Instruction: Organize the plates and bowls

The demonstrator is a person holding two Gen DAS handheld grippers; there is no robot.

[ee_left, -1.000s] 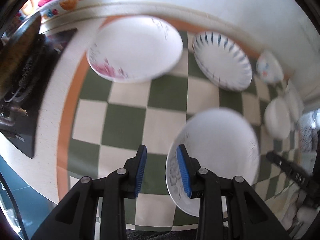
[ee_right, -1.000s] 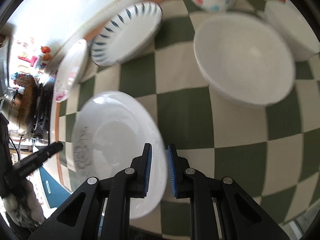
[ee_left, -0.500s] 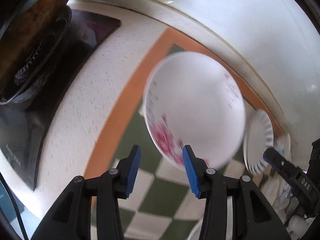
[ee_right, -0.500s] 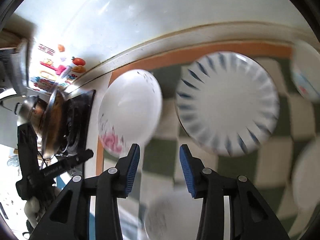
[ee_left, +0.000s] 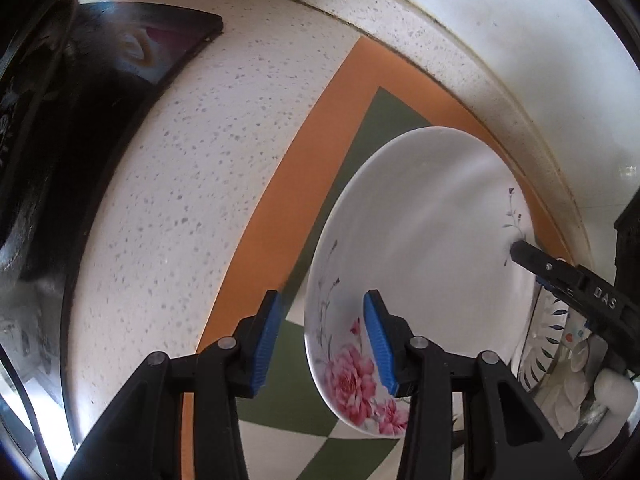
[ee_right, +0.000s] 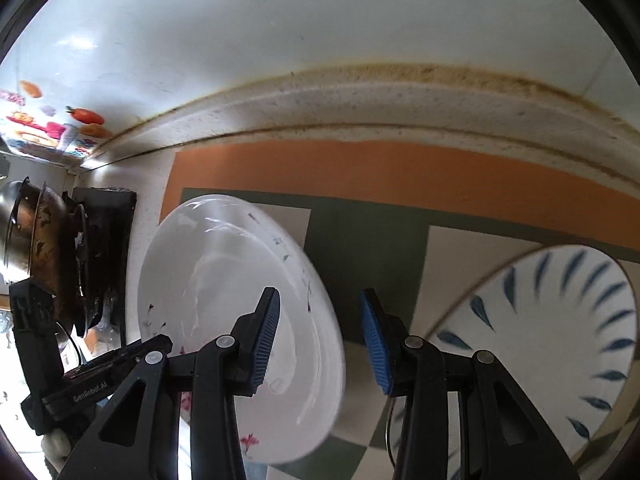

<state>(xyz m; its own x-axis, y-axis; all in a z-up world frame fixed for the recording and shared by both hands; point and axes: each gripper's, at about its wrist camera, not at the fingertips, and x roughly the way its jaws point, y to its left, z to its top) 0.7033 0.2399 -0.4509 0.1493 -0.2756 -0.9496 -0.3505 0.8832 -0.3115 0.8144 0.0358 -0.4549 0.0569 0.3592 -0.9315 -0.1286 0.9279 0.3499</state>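
Note:
A white plate with pink flowers [ee_left: 420, 240] lies on the checked mat at the back left. My left gripper [ee_left: 322, 312] straddles its left rim with the jaws closing; the pads are not touching the plate. My right gripper [ee_right: 319, 308] straddles the opposite rim of the same plate [ee_right: 224, 280], open, one finger over the inside and one over the mat. One of the right gripper's fingertips [ee_left: 524, 252] shows at the plate's far rim. A plate with blue strokes [ee_right: 560, 340] lies just to the right.
A black hob [ee_left: 100, 120] with a dark wok [ee_right: 36, 240] stands left of the mat on the speckled counter [ee_left: 200, 160]. The white wall [ee_right: 320, 20] runs close behind. The mat's orange border [ee_right: 400, 172] lies beside the plate. More white dishes [ee_left: 572, 380] sit at the right.
Both grippers have left the grey-patterned plate at the front and moved to the floral plate at the back left. Both pairs of jaws stand wider than a second ago.

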